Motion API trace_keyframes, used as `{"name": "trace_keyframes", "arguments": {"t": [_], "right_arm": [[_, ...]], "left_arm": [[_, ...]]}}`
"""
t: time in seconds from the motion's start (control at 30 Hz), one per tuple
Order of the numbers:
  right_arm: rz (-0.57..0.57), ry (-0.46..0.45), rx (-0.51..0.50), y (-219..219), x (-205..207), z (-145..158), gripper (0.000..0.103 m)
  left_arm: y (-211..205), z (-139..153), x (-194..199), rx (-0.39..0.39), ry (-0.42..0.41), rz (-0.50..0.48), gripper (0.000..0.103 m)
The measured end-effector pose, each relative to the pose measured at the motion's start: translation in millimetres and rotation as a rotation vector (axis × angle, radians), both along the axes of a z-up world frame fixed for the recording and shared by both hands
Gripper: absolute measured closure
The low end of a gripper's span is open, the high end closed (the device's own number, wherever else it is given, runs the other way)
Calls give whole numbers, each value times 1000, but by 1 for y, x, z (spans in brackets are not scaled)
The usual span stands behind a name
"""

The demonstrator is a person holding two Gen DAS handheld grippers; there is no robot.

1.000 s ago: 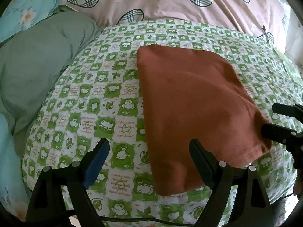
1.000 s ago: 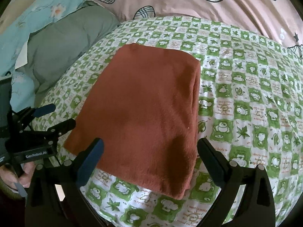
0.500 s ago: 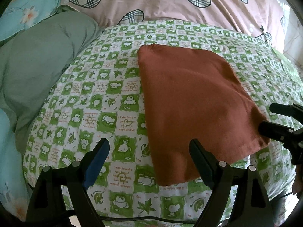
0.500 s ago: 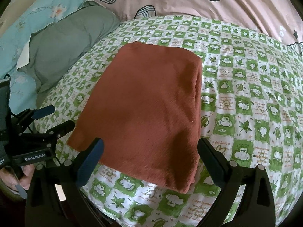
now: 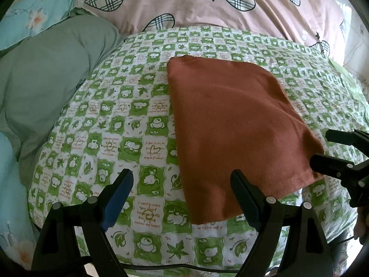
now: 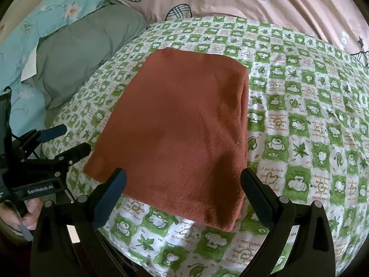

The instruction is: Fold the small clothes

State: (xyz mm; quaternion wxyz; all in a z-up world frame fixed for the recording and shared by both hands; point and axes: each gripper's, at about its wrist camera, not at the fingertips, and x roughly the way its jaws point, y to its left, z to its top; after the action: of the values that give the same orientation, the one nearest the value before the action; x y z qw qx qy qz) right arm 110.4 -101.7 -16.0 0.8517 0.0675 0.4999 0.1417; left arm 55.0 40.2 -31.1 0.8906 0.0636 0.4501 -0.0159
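Note:
A rust-brown folded garment (image 5: 233, 124) lies flat on the green-and-white checked sheet (image 5: 129, 120); the right wrist view shows the garment (image 6: 184, 124) with a thick folded edge on its right side. My left gripper (image 5: 182, 189) hangs open just short of the garment's near left corner, empty. My right gripper (image 6: 183, 191) is open over the near edge, nothing between its fingers. Each gripper shows in the other's view: the right gripper (image 5: 322, 150) at the garment's right corner, the left gripper (image 6: 69, 140) at its left corner.
A grey-green pillow (image 5: 46, 76) and a light blue floral cover (image 5: 30, 13) lie to the left. A pink quilt with plaid hearts (image 5: 207, 2) is bunched behind the sheet. A person's fingers (image 6: 25, 214) hold the left gripper's handle. The bed's near edge drops just below the grippers.
Both grippers have drawn back toward the near edge of the bed, so the garment sits a little farther away. The garment has not moved; both stay open.

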Motion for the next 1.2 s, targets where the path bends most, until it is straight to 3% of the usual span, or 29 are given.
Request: {"name": "trace_keyframes", "arguments": {"t": [1.2], "right_arm": [[-27, -18, 15, 1, -29, 14, 4]], "left_arm": [[-7, 16, -23, -3, -21, -46, 16]]}}
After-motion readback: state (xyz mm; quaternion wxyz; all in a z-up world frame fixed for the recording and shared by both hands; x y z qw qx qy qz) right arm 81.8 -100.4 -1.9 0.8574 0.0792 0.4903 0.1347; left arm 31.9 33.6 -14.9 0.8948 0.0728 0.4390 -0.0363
